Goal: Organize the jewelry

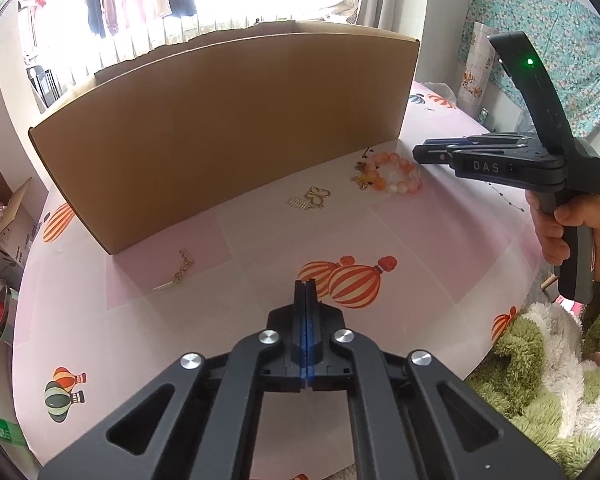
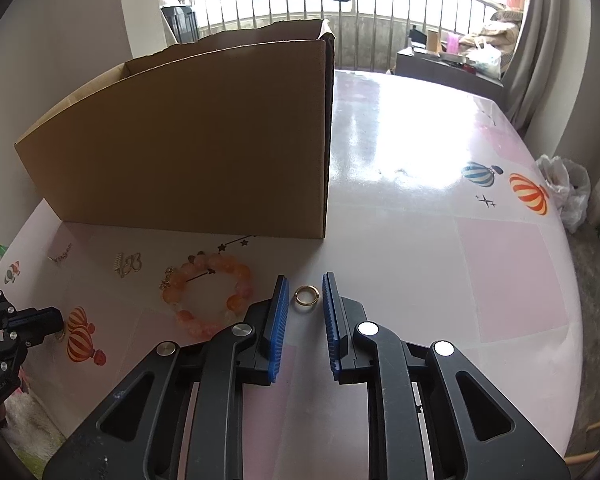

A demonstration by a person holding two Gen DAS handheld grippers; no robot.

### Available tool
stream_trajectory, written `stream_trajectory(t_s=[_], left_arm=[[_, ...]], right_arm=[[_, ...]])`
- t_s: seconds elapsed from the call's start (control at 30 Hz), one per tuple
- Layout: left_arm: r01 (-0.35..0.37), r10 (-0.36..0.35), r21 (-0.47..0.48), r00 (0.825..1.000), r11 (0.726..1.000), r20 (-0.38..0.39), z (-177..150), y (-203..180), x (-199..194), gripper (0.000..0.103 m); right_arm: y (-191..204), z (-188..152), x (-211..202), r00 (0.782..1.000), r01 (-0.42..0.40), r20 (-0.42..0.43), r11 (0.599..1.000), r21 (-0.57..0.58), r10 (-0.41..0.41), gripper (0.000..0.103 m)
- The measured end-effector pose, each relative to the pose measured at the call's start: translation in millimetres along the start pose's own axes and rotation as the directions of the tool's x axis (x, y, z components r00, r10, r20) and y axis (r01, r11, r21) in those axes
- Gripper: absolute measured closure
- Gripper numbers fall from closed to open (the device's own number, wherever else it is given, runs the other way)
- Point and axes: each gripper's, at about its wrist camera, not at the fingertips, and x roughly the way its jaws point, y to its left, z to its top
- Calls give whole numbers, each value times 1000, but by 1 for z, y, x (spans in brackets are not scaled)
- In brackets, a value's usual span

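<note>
A gold ring point(image 2: 307, 296) lies on the table between the tips of my right gripper point(image 2: 305, 286), which is open and low over it. An orange and pink bead bracelet point(image 2: 210, 294) lies just left of it, also in the left wrist view point(image 1: 392, 178). A gold butterfly charm point(image 1: 314, 198) and a thin gold chain point(image 1: 180, 270) lie along the front of a large open cardboard box point(image 1: 228, 132). My left gripper point(image 1: 305, 292) is shut and empty, hovering above the tablecloth. The right gripper point(image 1: 424, 154) shows from the side, over the bracelet's right end.
The round table point(image 2: 440, 264) has a pink cloth with balloon prints. The box point(image 2: 204, 152) stands at the back left. A green fluffy blanket point(image 1: 540, 364) lies off the table's right edge. A plastic bag point(image 2: 564, 188) sits at the far right.
</note>
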Motion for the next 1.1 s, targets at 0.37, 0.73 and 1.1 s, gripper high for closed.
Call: stream_trajectory(t_s=[0.37,0.73,1.1], left_arm=[[19,-19,-3,1000,1000,17,-2,3,-8,102],[47,-47,4,998,999,-31,-9,3,-11,78],[-29,33,113,999,993,-37,-7,-14,-8,93]], right_arm=[[5,-1,1,1000,0,6,1000,-27,0,92],[-4,1,1,1000,-8,6,1000,27,8,93],[-9,2,3,1000,1,16,999,52,-2,93]])
